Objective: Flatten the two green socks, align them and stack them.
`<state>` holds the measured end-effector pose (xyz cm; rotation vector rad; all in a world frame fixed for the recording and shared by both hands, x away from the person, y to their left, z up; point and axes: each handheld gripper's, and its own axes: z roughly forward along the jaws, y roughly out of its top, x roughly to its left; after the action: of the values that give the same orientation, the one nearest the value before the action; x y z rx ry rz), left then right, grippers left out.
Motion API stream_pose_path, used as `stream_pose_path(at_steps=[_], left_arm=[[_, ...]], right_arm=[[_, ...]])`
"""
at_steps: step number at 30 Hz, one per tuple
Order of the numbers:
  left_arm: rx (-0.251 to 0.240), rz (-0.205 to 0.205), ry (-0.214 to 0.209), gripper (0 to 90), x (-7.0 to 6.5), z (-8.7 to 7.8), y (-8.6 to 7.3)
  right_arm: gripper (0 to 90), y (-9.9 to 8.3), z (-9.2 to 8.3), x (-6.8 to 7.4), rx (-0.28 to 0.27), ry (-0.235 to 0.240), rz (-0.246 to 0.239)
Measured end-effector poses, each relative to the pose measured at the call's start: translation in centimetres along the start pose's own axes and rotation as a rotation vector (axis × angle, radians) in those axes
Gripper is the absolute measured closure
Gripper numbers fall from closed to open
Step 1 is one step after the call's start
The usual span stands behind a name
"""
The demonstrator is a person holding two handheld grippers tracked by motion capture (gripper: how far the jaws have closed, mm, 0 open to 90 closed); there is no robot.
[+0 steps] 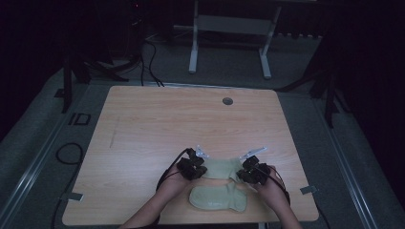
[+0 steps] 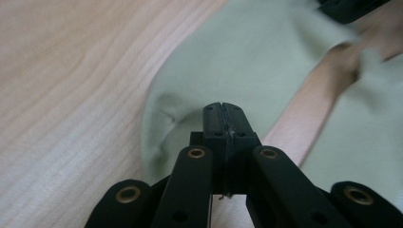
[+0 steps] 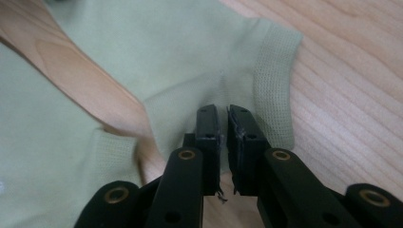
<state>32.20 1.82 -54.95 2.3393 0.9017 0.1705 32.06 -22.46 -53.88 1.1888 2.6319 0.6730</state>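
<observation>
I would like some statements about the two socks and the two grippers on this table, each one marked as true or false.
1. Two pale green socks lie on the wooden table. True: the far sock and the near sock.
2. The left gripper is wide open. False: its jaws are pressed together at the far sock's rounded end.
3. The right gripper is at the far sock's ribbed cuff. True.
4. Both socks sit near the table's far edge. False: they lie near the person's edge.

The only readable marking is "ID", on the dark floor strip left of the table.
</observation>
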Motion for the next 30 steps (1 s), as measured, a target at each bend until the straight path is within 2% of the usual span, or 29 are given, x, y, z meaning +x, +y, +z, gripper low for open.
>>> stream_pose_path(at_steps=[1,3,5,6,8,12,14,20,22,29,30], left_arm=[[-0.002,-0.007,-0.003,89.3,0.2,0.2,-0.1],[-0.012,-0.026,-0.003,89.3,0.7,0.1,-0.2],[-0.012,-0.026,-0.003,89.4,0.7,0.1,-0.2],[-0.01,-0.036,0.026,89.4,1.6,0.0,-0.1],[-0.011,-0.051,0.026,89.4,2.0,0.0,-0.1],[-0.012,-0.044,0.04,89.4,2.4,0.1,0.2],[-0.011,-0.057,0.04,89.3,2.6,0.2,0.4],[-0.014,-0.061,0.034,89.4,2.3,0.2,0.2],[-0.019,-0.075,0.025,89.3,2.4,0.1,0.0],[-0.014,-0.07,0.027,89.3,2.5,0.1,0.0],[-0.013,-0.072,0.024,89.1,2.5,0.1,0.1]], right_arm=[[83.2,-0.1,0.0,-0.2,-0.011,0.008,0.008],[83.2,0.0,0.0,-0.4,-0.003,-0.007,0.0],[83.0,0.1,0.0,-0.6,-0.002,-0.006,-0.006],[82.9,0.5,0.2,-1.3,-0.001,0.002,-0.014],[82.8,0.9,0.4,-1.7,0.001,0.001,-0.007],[82.8,1.6,0.7,-1.8,0.007,-0.012,-0.015],[82.8,1.9,0.8,-2.0,0.01,-0.013,-0.009],[82.6,2.8,1.3,-2.7,0.008,-0.021,-0.002],[82.5,3.1,1.4,-3.0,0.009,-0.022,0.005],[81.6,3.4,1.4,-2.9,0.029,-0.019,0.001],[76.6,3.5,1.4,-3.0,0.035,-0.008,-0.001]])
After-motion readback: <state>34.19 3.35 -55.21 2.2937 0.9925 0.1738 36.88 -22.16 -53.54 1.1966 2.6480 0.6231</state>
